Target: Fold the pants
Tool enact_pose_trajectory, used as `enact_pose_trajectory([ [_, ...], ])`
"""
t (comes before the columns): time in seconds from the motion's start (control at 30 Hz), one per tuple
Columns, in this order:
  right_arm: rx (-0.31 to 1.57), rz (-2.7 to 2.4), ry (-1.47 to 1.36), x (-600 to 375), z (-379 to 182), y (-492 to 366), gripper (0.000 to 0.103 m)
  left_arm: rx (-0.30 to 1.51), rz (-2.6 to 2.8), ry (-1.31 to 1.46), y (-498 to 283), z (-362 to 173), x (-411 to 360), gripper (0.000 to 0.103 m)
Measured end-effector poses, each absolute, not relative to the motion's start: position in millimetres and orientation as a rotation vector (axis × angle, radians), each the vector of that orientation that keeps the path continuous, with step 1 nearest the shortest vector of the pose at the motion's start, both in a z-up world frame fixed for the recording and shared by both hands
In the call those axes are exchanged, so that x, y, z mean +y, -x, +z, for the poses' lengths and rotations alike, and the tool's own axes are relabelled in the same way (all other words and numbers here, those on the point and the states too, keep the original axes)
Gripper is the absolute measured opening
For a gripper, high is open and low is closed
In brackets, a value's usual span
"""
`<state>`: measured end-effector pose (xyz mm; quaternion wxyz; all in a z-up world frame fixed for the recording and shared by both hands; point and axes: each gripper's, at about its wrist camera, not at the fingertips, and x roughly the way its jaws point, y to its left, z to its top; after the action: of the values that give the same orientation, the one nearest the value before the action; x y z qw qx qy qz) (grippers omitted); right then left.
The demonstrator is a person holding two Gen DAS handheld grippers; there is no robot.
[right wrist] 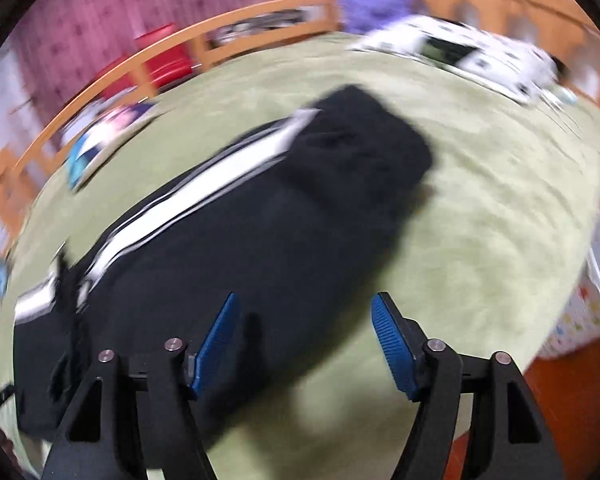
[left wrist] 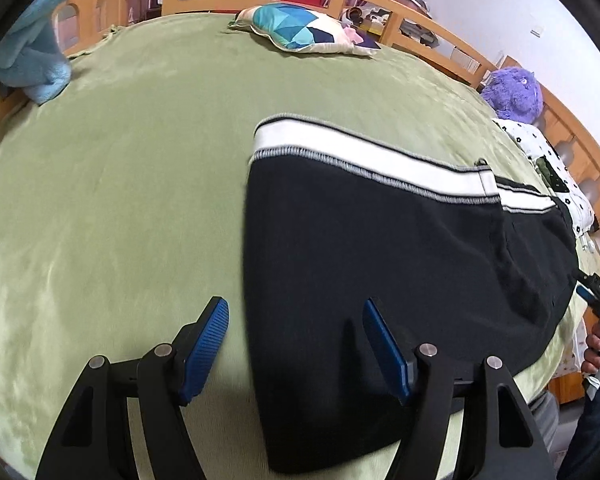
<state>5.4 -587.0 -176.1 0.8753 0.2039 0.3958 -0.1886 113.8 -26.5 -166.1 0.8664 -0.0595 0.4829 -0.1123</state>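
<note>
The pants (left wrist: 400, 260) are black with a white stripe edged in grey stitching, and they lie folded into a long, flat band on the green bedspread (left wrist: 120, 200). In the left wrist view they cover the bed's right half and reach close to its near right edge. The stripe runs along the far long side of the band. One end is cut square, the other, seen blurred in the right wrist view, is rounded.

The left gripper (left wrist: 296, 332) hovers over the pants' square end with jaws wide and nothing between the pads. The right gripper (right wrist: 304, 328) hangs above the near long edge, also spread wide and holding nothing.

The left half of the bed is bare bedspread. A patterned pillow (left wrist: 300, 28) sits by the far rail, a blue towel (left wrist: 36, 52) at the far left corner, a purple plush toy (left wrist: 512, 92) and spotted bedding (left wrist: 548, 160) along the right edge. A wooden rail (left wrist: 440, 36) borders the bed.
</note>
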Motion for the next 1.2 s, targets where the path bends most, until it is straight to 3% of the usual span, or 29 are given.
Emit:
enact_pose_trajectory([
  [0.17,0.818,-0.394,-0.537,-632.2,-192.7,-20.4,0.072,1.058,-0.225,0.166,-146.4,-180.5,-20.7,0.067],
  [0.57,0.797,-0.335,-0.599,-666.2,-226.7,-88.1,0.086,1.088,-0.295,0.174,-184.2,-203.5,-33.9,0.067],
  [0.63,0.809,-0.359,-0.561,-661.1,-227.2,-98.3,0.087,1.089,-0.308,0.181,-190.0,-203.3,-35.6,0.061],
  [0.67,0.815,-0.374,-0.547,-658.7,-227.7,-101.4,0.084,1.095,-0.316,0.194,-192.3,-203.9,-36.1,0.056],
  [0.7,0.818,-0.385,-0.536,-656.6,-227.4,-102.7,0.076,1.102,-0.326,0.209,-194.3,-204.2,-36.0,0.047],
  [0.73,0.818,-0.396,-0.526,-655.4,-225.8,-103.7,0.070,1.101,-0.333,0.214,-194.5,-203.2,-36.1,0.031],
  [0.77,0.813,-0.397,-0.527,-655.8,-224.2,-101.4,0.059,1.098,-0.356,0.222,-194.0,-201.1,-35.4,0.025],
  [0.8,0.810,-0.384,-0.537,-655.8,-222.4,-98.5,0.044,1.095,-0.376,0.231,-193.0,-198.3,-34.8,0.021],
  [0.9,0.775,-0.341,-0.581,-651.7,-212.3,-86.9,0.024,1.074,-0.396,0.277,-188.4,-185.3,-26.5,0.015],
  [1.2,0.620,-0.317,-0.517,-584.5,-122.6,-66.8,0.020,1.000,-0.473,0.330,-169.1,-141.6,20.3,0.010],
])
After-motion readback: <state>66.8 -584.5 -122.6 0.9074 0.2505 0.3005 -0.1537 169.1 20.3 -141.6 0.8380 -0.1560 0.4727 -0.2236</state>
